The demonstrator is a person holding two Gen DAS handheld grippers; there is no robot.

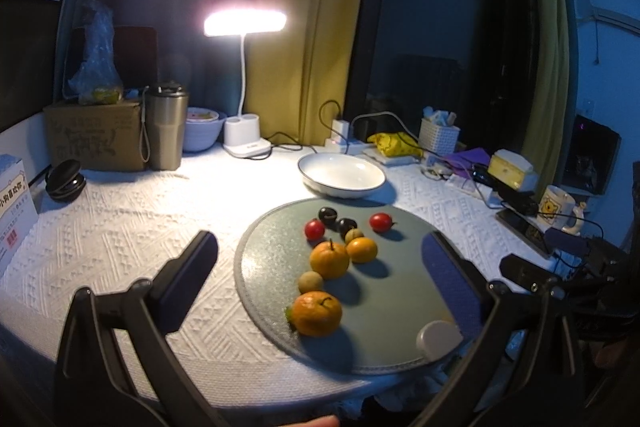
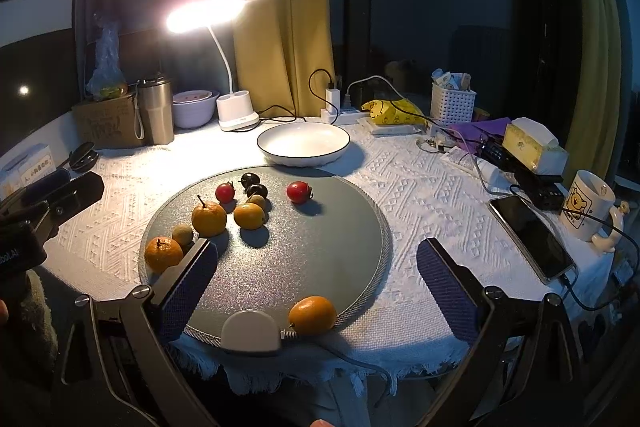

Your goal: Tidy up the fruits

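Both grippers hover at the table's near edge with jaws spread wide and empty: the left gripper (image 1: 320, 267) and the right gripper (image 2: 316, 263). Nearest the right gripper, an orange (image 2: 312, 315) sits on the round grey mat (image 2: 328, 247) at its near rim, beside a white plug (image 2: 250, 331). Farther in on the mat's left half cluster three more oranges (image 2: 209, 218), cherry tomatoes (image 2: 298, 191) and dark plums (image 2: 256, 190); the mat's right half is bare. Beyond the mat stands an empty white bowl (image 2: 303, 143). No writing is legible except partly blurred Chinese characters on a box (image 1: 14, 211).
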